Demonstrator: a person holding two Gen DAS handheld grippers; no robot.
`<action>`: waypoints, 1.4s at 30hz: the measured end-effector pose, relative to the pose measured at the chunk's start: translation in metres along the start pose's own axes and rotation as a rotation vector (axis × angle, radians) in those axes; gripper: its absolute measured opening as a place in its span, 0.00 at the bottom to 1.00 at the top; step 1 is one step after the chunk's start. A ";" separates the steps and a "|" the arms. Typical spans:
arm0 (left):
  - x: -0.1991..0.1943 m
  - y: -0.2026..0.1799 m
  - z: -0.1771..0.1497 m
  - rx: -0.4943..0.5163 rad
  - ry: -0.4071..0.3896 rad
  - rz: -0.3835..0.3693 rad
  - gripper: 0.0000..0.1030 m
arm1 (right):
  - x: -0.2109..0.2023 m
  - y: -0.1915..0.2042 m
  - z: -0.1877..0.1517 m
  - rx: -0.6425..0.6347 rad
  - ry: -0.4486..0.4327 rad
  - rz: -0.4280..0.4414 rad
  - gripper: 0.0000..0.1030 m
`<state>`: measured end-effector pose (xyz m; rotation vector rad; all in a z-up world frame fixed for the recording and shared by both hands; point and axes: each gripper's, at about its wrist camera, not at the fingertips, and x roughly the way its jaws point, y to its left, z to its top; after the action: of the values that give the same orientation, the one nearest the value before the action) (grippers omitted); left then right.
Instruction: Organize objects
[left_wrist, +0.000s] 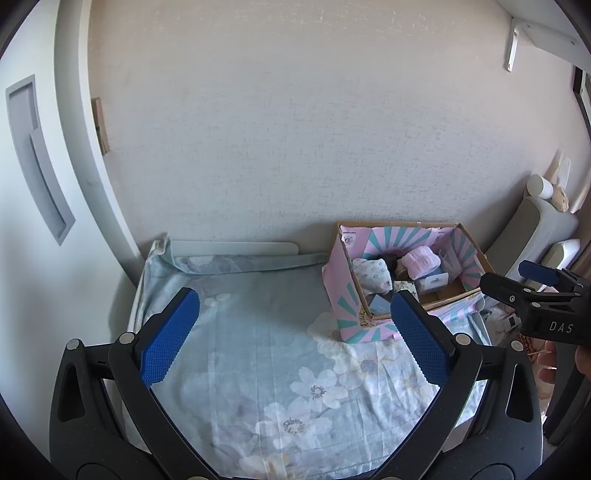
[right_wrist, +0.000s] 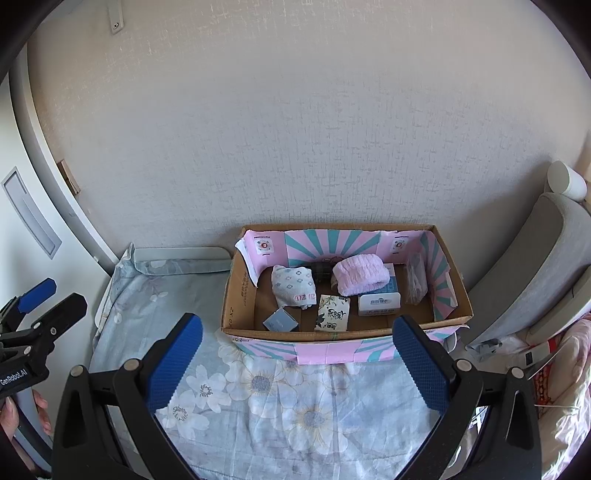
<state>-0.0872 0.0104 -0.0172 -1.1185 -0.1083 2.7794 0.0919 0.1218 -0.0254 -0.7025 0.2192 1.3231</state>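
A cardboard box (right_wrist: 236, 295) with pink and teal lining stands at the back of a table under a floral cloth (right_wrist: 295, 398), against the wall. Inside lie a pink fluffy roll (right_wrist: 360, 278), a white patterned sock bundle (right_wrist: 293, 286), a small grey-blue box (right_wrist: 279, 320), a patterned card (right_wrist: 332, 312), a white labelled packet (right_wrist: 379, 303) and a clear bag (right_wrist: 415, 278). My right gripper (right_wrist: 297, 334) hangs open in front of the box, holding nothing. My left gripper (left_wrist: 295, 306) is open over the bare cloth (left_wrist: 258, 350), left of the box (left_wrist: 345, 295).
A grey cushioned seat (right_wrist: 532, 273) with a white roll (right_wrist: 565, 181) stands right of the table. Pink bedding (right_wrist: 569, 369) lies at the lower right. A white curved door frame (left_wrist: 85, 155) rises on the left. A hand (right_wrist: 22, 413) holds the left gripper.
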 end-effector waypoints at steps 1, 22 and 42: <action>0.000 0.000 0.000 0.000 -0.001 0.000 1.00 | 0.000 0.000 0.000 -0.002 0.001 0.000 0.99; -0.002 0.004 -0.001 -0.019 -0.007 0.032 1.00 | 0.002 0.004 0.001 -0.012 -0.001 0.009 1.00; -0.032 -0.004 0.007 -0.019 -0.164 0.044 1.00 | -0.005 0.004 0.003 -0.023 -0.035 -0.009 1.00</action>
<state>-0.0689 0.0095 0.0098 -0.9056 -0.1293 2.9118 0.0862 0.1195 -0.0217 -0.6983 0.1732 1.3301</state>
